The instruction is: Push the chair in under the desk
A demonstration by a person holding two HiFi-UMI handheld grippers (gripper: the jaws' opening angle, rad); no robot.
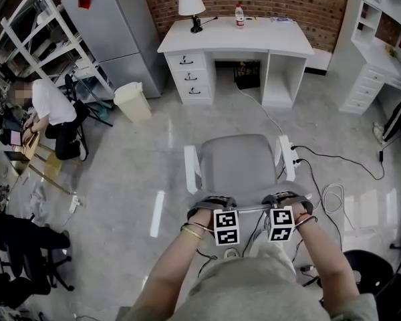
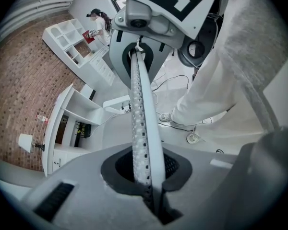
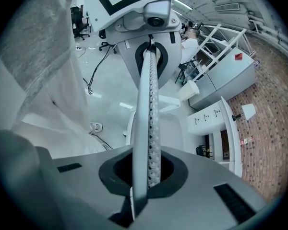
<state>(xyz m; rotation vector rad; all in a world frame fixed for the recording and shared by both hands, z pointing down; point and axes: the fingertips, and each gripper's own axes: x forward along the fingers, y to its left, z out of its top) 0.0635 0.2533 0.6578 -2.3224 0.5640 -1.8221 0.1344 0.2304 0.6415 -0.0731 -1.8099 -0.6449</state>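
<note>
I am clenching the jaws of my left gripper [image 1: 211,204] and right gripper [image 1: 285,201] on the backrest edge of the chair [image 1: 237,162], the white desk [image 1: 235,43] standing well apart beyond them.

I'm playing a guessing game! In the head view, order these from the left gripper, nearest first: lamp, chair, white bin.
1. The chair: its back is gripped by the left gripper.
2. The white bin: on the floor, left of the desk.
3. The lamp: on the desk's left end.
</note>
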